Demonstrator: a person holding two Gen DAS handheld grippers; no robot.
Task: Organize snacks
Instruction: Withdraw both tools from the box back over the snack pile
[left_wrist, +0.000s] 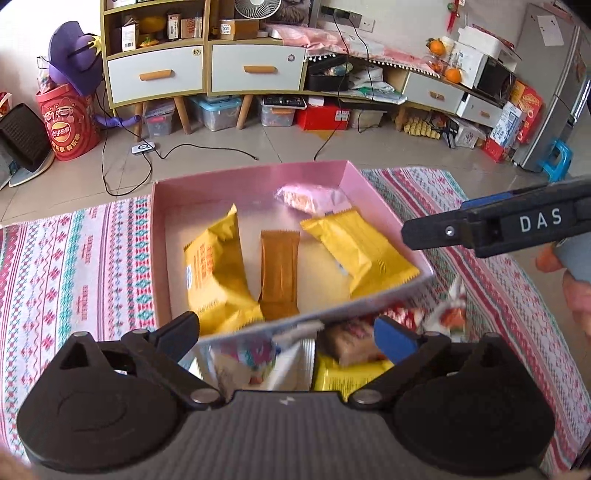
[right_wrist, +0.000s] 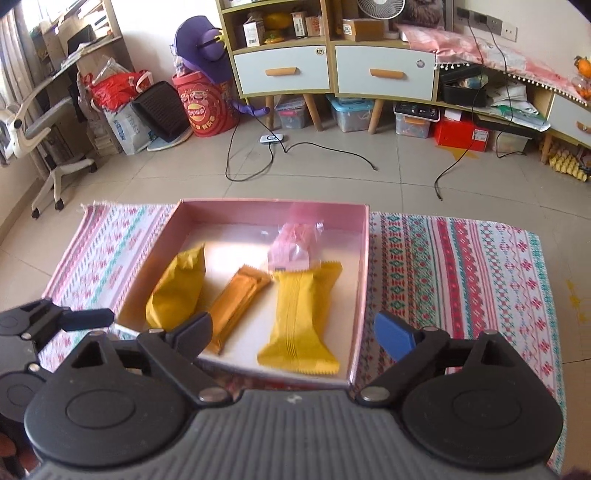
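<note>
Left wrist view
Left gripper (left_wrist: 286, 334): nearest the lens, jaws spread wide, nothing between the fingers; it hangs over the near wall of the pink box (left_wrist: 255, 170).
Loose snacks (left_wrist: 351, 350): blurred heap of wrappers on the patterned cloth (left_wrist: 74, 258), just outside the box's near wall, below the spread fingers.
Inside the box: two yellow packets (left_wrist: 218, 273), a brown bar (left_wrist: 279, 273) between them, a pink-and-clear packet (left_wrist: 310, 197) by the far wall.
Right gripper (left_wrist: 491, 229): side-on at the box's right edge; its jaws cannot be judged in this view.

Right wrist view
Right gripper (right_wrist: 293, 334): jaws wide, empty, over the box's near wall (right_wrist: 273, 205).
Box contents: yellow packet (right_wrist: 303, 314) right of the brown bar (right_wrist: 240, 299), second yellow packet left of it, pink packet (right_wrist: 295, 243) toward the far wall.
Left gripper's finger (right_wrist: 86, 319): at the box's near-left corner.
Cloth (right_wrist: 461, 277): beneath the box, on the tiled floor (right_wrist: 332, 173).
</note>
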